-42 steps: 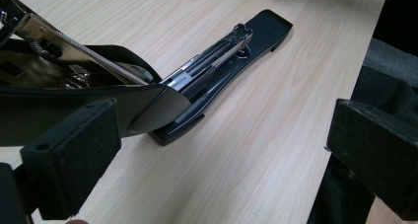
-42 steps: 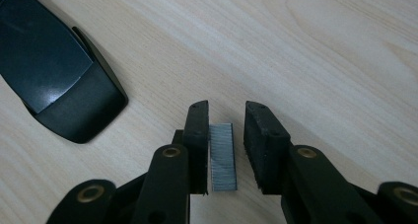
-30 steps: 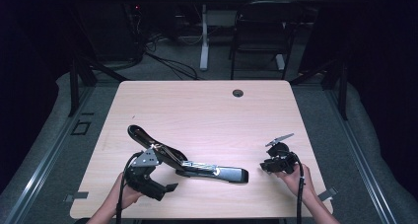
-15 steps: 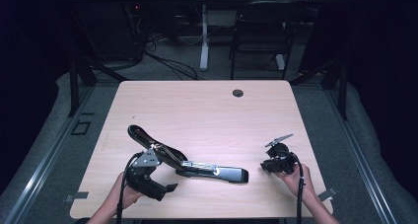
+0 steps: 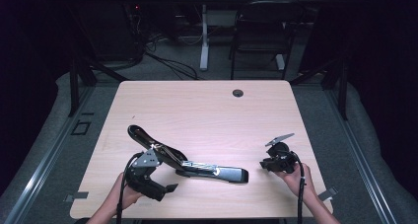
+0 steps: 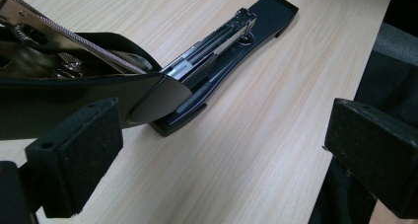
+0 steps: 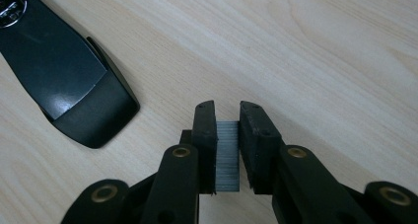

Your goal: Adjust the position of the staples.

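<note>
Right gripper (image 7: pixel 227 116) pinches a staple strip (image 7: pixel 227 155) near the opened stapler (image 5: pixel 190 161); left gripper (image 6: pixel 222 150) gapes beside it

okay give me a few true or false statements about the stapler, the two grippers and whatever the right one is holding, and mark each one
1. The long black stapler on the light wooden table lies with its top arm swung open. True.
2. The right gripper is empty. False: its jaws are shut on a grey strip of staples.
3. The left gripper has its jaws spread wide apart. True.
4. The left gripper is clamped on the stapler's raised arm. False: in the left gripper view the arm passes near one pad, but the jaws stand open, gripping nothing.
5. The strip of staples is already loaded in the stapler. False: it is in the right gripper, beside the stapler's end.
</note>
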Action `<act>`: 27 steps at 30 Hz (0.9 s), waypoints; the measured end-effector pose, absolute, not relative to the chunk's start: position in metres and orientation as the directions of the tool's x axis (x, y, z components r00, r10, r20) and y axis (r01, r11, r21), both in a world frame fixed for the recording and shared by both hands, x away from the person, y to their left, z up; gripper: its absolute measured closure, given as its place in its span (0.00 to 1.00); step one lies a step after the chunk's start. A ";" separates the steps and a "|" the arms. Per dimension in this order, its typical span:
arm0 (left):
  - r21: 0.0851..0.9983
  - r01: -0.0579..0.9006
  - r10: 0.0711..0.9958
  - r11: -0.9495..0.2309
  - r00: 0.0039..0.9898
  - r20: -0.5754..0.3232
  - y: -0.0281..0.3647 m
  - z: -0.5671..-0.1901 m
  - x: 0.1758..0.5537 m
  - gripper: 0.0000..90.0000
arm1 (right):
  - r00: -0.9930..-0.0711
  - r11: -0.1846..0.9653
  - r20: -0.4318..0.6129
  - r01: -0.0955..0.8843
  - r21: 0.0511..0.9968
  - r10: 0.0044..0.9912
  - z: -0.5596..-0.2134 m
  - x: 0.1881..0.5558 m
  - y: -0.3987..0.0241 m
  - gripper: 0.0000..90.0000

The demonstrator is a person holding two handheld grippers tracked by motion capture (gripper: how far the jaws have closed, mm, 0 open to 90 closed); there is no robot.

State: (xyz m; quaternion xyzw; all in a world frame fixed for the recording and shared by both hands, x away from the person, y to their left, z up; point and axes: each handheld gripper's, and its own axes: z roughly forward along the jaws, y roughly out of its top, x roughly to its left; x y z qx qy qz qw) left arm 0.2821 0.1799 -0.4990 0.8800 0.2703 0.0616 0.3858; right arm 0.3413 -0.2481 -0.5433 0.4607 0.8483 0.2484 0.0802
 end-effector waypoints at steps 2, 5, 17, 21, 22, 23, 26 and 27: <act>0.711 0.427 0.521 -0.558 0.847 -0.100 0.180 -0.499 0.282 0.01 | -0.572 0.464 0.086 0.735 0.494 0.816 -0.542 0.341 -0.247 0.87; 0.709 0.430 0.522 -0.559 0.847 -0.101 0.179 -0.499 0.282 0.01 | -0.579 0.465 0.091 0.729 0.502 0.810 -0.541 0.339 -0.244 0.87; 0.702 0.431 0.525 -0.567 0.846 -0.095 0.177 -0.501 0.282 0.01 | -0.628 0.508 0.065 0.681 0.527 0.775 -0.530 0.337 -0.227 0.87; 0.700 0.433 0.527 -0.568 0.845 -0.094 0.177 -0.501 0.283 0.01 | -0.638 0.511 0.067 0.671 0.537 0.767 -0.527 0.337 -0.223 0.87; 0.700 0.432 0.527 -0.569 0.845 -0.093 0.176 -0.501 0.283 0.01 | -0.639 0.513 0.057 0.665 0.543 0.767 -0.527 0.338 -0.222 0.87; 0.700 0.431 0.527 -0.569 0.845 -0.093 0.176 -0.501 0.282 0.01 | -0.640 0.517 0.055 0.665 0.538 0.766 -0.527 0.338 -0.221 0.87; 0.704 0.425 0.525 -0.568 0.846 -0.087 0.176 -0.500 0.282 0.01 | -0.643 0.514 0.054 0.658 0.550 0.764 -0.527 0.341 -0.217 0.87; 0.704 0.424 0.525 -0.569 0.847 -0.086 0.176 -0.500 0.282 0.01 | -0.645 0.520 0.052 0.658 0.544 0.762 -0.527 0.342 -0.216 0.87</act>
